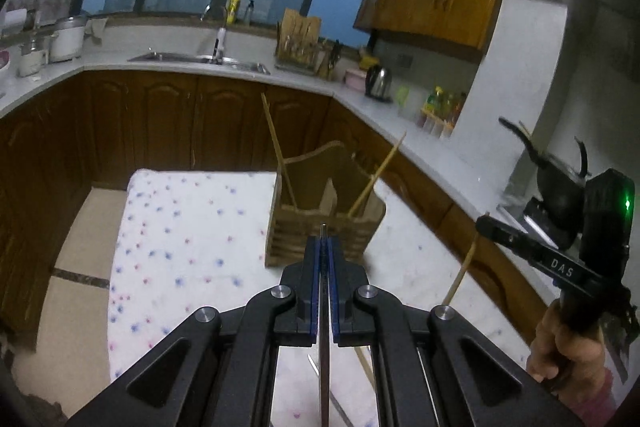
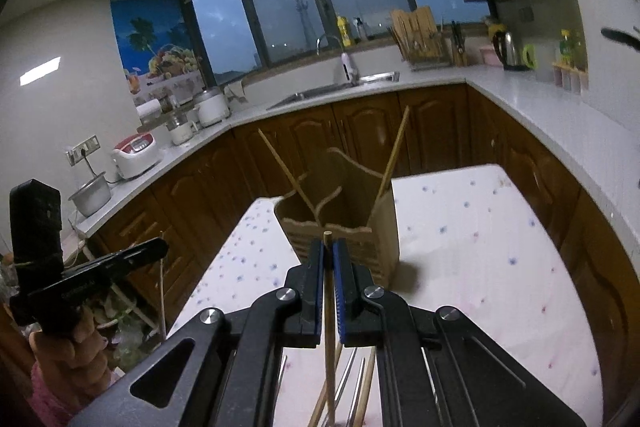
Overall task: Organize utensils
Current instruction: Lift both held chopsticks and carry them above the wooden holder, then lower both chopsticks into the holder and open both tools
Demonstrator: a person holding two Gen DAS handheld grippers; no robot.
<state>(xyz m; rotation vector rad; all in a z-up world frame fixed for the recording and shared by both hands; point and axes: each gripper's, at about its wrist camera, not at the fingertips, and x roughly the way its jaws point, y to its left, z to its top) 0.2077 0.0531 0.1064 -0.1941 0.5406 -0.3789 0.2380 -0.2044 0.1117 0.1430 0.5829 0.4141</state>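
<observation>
— Over the flowered cloth on the tabletop (image 1: 192,227), what is the left gripper (image 1: 325,239) carrying?

— A thin metal utensil (image 1: 324,347), a chopstick by the look of it. Jaws pinched tight on it, blue pads nearly meeting, its grey tip poking out just past them. Rest of the shaft runs down under the gripper.

— And the right gripper (image 2: 328,247)?

— Also clamped, on a wooden chopstick (image 2: 329,307). Pale round end sticks up between the pads; the stick hangs down below.

— Where is the holder?

— Wooden utensil holder (image 1: 320,219) stands upright on the cloth, straight ahead of both grippers, apart from them. It has slatted sides and an inner divider. Two wooden sticks already stand in it: one leaning left (image 1: 278,151), one leaning right (image 1: 378,175), in separate compartments as far as I can tell.

— Anything left lying on the tabletop?

— Yes. From the right wrist view, more utensils (image 2: 352,379) lie on the cloth under the gripper: a few metal ones and a couple of wooden ones, loosely side by side. Exact count unclear; the gripper body hides part of them.

— Can each hand be seen?

— From the left wrist view, the person's right hand (image 1: 560,351) grips its handle at the far right, pink sleeve below it. From the right wrist view, the left hand (image 2: 76,351) shows at the far left, likewise on its handle.

— Surroundings?

— White kitchen counter (image 2: 520,95) wraps the room behind, with a sink (image 2: 320,91) under the window.
</observation>
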